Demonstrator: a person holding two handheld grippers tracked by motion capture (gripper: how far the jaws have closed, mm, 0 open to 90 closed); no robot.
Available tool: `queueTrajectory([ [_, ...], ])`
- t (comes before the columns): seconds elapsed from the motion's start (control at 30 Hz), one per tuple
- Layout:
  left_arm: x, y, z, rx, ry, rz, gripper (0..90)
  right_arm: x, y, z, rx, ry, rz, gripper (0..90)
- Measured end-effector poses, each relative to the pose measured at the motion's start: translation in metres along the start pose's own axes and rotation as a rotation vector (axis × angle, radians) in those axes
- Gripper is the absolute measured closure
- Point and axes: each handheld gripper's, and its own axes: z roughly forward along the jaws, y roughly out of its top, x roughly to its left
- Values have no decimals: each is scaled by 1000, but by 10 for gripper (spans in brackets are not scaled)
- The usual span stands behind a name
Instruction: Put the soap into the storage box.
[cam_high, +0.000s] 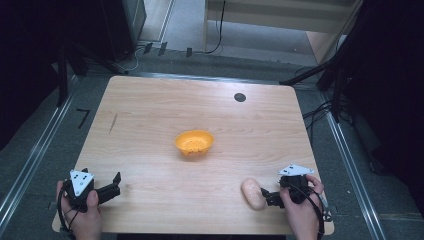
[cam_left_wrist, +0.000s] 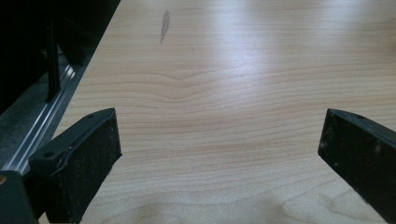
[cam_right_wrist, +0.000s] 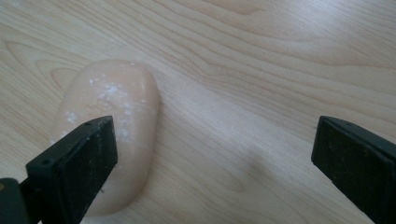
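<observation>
An orange bowl (cam_high: 194, 142) sits near the middle of the wooden table (cam_high: 150, 115). A pale beige, bread-like lump (cam_high: 253, 193) lies near the front right edge; in the right gripper view the lump (cam_right_wrist: 109, 116) is speckled white and lies partly behind the left jaw. My right gripper (cam_high: 270, 197) is open, just right of the lump, its jaws wide apart (cam_right_wrist: 215, 154). My left gripper (cam_high: 115, 185) rests at the front left corner, open over bare wood (cam_left_wrist: 219, 140), nothing between its jaws.
A small black round mark (cam_high: 240, 97) sits at the table's far right. A dark streak (cam_high: 113, 123) marks the left side. Metal rails (cam_high: 30, 160) run along both sides of the table, with dark stands and cables beyond.
</observation>
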Motion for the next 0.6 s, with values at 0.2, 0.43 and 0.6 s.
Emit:
queueTrajectory([
  [0.2,1,0,0,-4,3,-7,0,10,5,1,1,7,-17,9],
  [0.43,0,0,0,-3,5,-4,0,16,8,2,2,22,-19,3],
  [0.6,0,0,0,-3,5,-4,0,28,9,6,8,39,-31,0],
])
